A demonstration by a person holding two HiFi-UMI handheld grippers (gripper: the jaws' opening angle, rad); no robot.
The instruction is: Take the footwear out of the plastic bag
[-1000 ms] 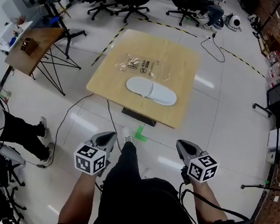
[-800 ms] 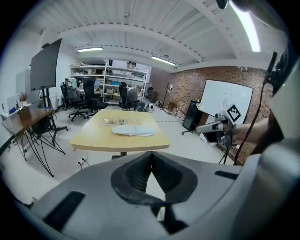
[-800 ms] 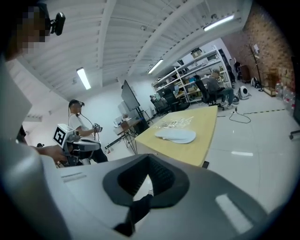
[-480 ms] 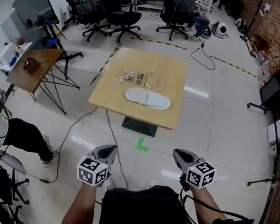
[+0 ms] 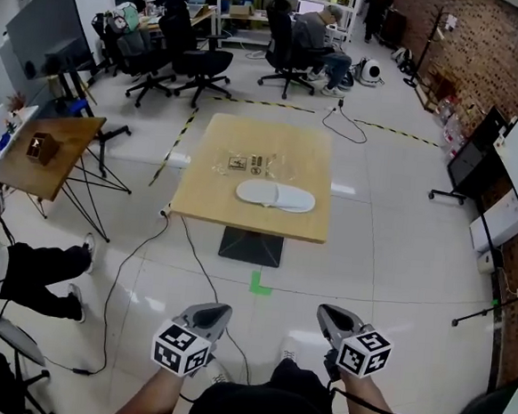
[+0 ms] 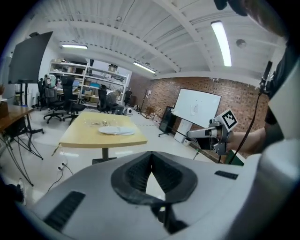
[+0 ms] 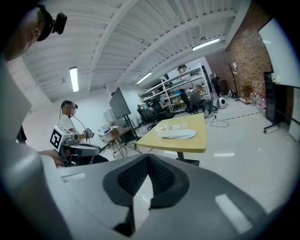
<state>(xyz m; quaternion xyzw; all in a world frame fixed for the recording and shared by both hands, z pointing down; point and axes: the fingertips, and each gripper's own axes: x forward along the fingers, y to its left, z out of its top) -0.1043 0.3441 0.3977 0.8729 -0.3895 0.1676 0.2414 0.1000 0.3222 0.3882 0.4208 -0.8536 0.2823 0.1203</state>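
A pair of white slippers (image 5: 276, 195) lies side by side on the wooden table (image 5: 207, 208), outside the clear plastic bag (image 5: 253, 165), which lies flat just behind them. Both grippers are held well back from the table, over the floor. My left gripper (image 5: 223, 310) and my right gripper (image 5: 323, 311) are shut with nothing between their jaws. From the left gripper view the slippers (image 6: 116, 131) and the bag (image 6: 96, 123) look far off, with the right gripper (image 6: 193, 134) to one side. The right gripper view also shows the slippers (image 7: 176, 134) and the bag (image 7: 171, 126).
A small wooden side table (image 5: 40, 149) with a brown box stands at the left. Office chairs (image 5: 195, 58) crowd the back. A seated person's legs (image 5: 31, 264) are at the left. Cables, striped floor tape and a green mark (image 5: 259, 284) lie around the table.
The view has drawn back from the table, which now looks smaller and farther away. Both grippers have moved back with it, still shut. The slippers and the bag have not moved.
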